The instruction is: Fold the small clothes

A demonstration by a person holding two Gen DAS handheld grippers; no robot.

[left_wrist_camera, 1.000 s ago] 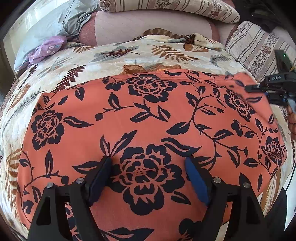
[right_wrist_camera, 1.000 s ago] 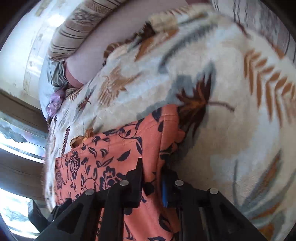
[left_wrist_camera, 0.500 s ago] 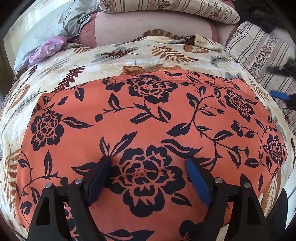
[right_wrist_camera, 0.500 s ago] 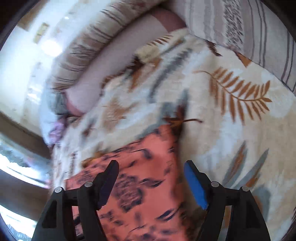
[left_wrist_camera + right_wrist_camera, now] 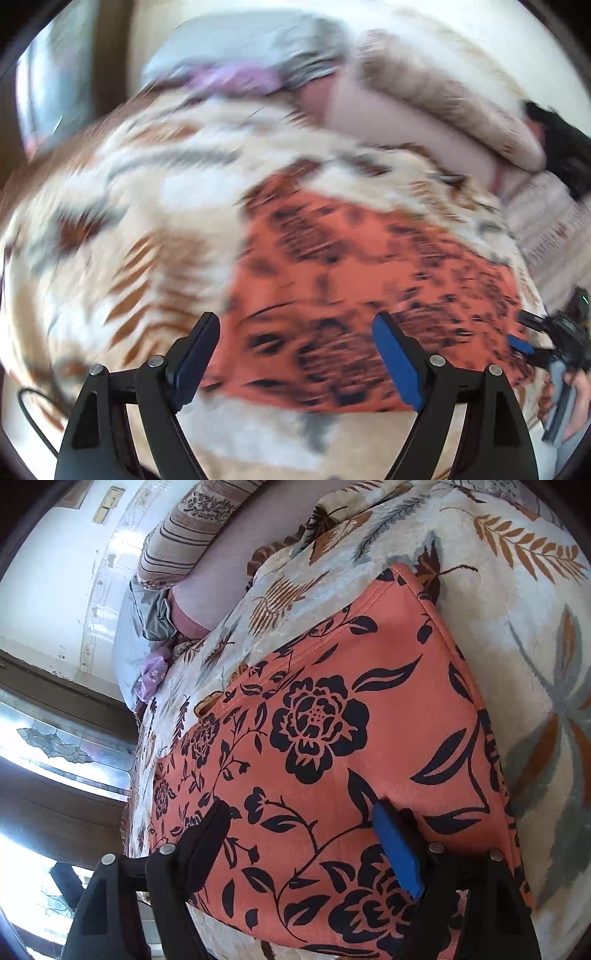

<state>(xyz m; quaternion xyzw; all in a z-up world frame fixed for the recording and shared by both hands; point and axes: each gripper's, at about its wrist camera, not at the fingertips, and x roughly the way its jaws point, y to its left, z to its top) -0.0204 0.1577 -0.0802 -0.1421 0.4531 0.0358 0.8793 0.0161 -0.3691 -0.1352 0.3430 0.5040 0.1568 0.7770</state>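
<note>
An orange garment with a black flower print (image 5: pixel 332 738) lies flat on a cream leaf-patterned blanket (image 5: pixel 517 609). In the blurred left wrist view the garment (image 5: pixel 351 277) sits ahead and to the right. My left gripper (image 5: pixel 295 354) is open and empty, above the garment's near left corner. My right gripper (image 5: pixel 303 834) is open and empty, low over the garment near its right end. The right gripper also shows at the far right of the left wrist view (image 5: pixel 546 343).
Striped pillows (image 5: pixel 184 542) and a pinkish cushion (image 5: pixel 229 583) lie at the back. A grey cloth (image 5: pixel 147 620) and a purple cloth (image 5: pixel 151 672) lie at the blanket's far left corner. A window (image 5: pixel 55 746) is beyond the bed's left side.
My right gripper opened, let go of the garment's corner and moved back over the garment. My left gripper swung left and back, so the garment now lies to its right.
</note>
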